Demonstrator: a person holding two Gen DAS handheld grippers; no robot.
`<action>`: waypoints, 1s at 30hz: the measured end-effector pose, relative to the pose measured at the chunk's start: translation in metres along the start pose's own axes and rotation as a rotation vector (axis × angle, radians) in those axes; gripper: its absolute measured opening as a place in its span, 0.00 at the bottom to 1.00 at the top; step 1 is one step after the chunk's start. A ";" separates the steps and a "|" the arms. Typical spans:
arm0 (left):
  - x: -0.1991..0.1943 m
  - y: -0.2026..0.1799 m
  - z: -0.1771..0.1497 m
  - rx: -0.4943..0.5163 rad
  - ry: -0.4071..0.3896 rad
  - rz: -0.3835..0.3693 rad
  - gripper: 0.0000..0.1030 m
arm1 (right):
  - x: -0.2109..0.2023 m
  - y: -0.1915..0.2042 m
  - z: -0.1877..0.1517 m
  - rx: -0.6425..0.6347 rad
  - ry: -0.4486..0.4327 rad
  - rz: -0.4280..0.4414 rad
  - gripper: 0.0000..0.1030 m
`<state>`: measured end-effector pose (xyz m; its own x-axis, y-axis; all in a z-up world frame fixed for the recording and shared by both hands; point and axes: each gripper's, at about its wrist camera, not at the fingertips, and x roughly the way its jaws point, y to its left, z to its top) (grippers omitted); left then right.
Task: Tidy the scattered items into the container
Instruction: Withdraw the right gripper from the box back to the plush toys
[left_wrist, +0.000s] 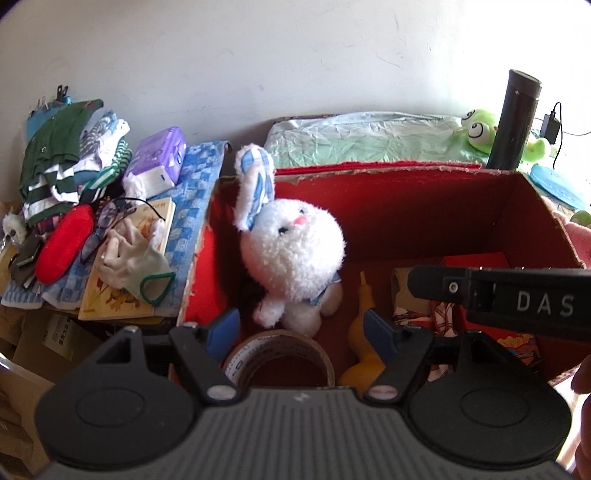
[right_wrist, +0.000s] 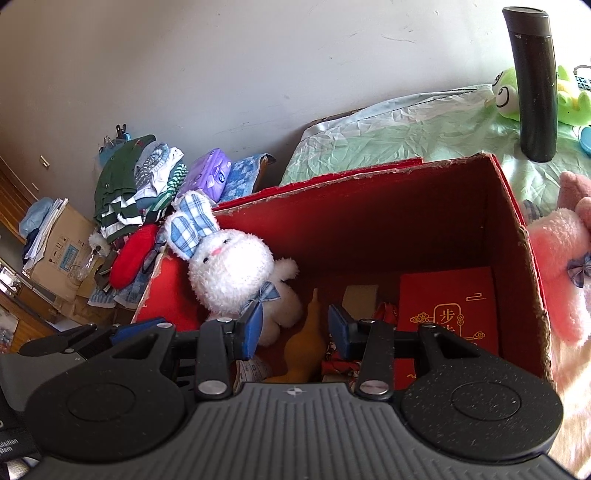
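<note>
A red cardboard box (left_wrist: 424, 218) (right_wrist: 369, 221) stands open below both grippers. In it lie a white plush rabbit (left_wrist: 291, 251) (right_wrist: 232, 269) with blue checked ears, a roll of brown tape (left_wrist: 280, 354), a yellow gourd (left_wrist: 364, 332) (right_wrist: 306, 343), a red booklet (right_wrist: 448, 314) and patterned cloth (left_wrist: 443, 314). My left gripper (left_wrist: 301, 328) is open and empty above the tape. My right gripper (right_wrist: 295, 328) is open and empty above the gourd; its body crosses the left wrist view (left_wrist: 517, 295). A pink plush (right_wrist: 565, 258) lies outside the box at the right.
A black flask (left_wrist: 515, 118) (right_wrist: 533, 81) and a green frog plush (left_wrist: 484, 129) (right_wrist: 509, 92) stand on the green sheet behind the box. To the left lie folded clothes (left_wrist: 62, 158), a purple tissue pack (left_wrist: 159, 155), a red pouch (left_wrist: 64, 243), a glove (left_wrist: 129, 258) and cardboard boxes (right_wrist: 62, 251).
</note>
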<state>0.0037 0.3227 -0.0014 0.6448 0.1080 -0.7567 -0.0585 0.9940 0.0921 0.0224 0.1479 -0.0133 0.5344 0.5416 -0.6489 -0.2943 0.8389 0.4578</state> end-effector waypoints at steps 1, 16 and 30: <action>-0.003 -0.001 0.000 -0.001 -0.011 0.003 0.78 | -0.002 0.001 0.000 -0.004 -0.004 0.003 0.43; -0.020 -0.032 -0.001 -0.010 -0.072 -0.006 0.81 | -0.053 -0.008 -0.010 -0.041 -0.114 -0.011 0.42; -0.033 -0.083 -0.002 -0.081 0.021 0.120 0.82 | -0.088 -0.048 -0.010 -0.086 -0.092 0.052 0.43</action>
<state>-0.0146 0.2368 0.0150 0.6134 0.2259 -0.7568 -0.1961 0.9718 0.1311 -0.0179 0.0604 0.0157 0.5861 0.5803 -0.5655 -0.3882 0.8137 0.4326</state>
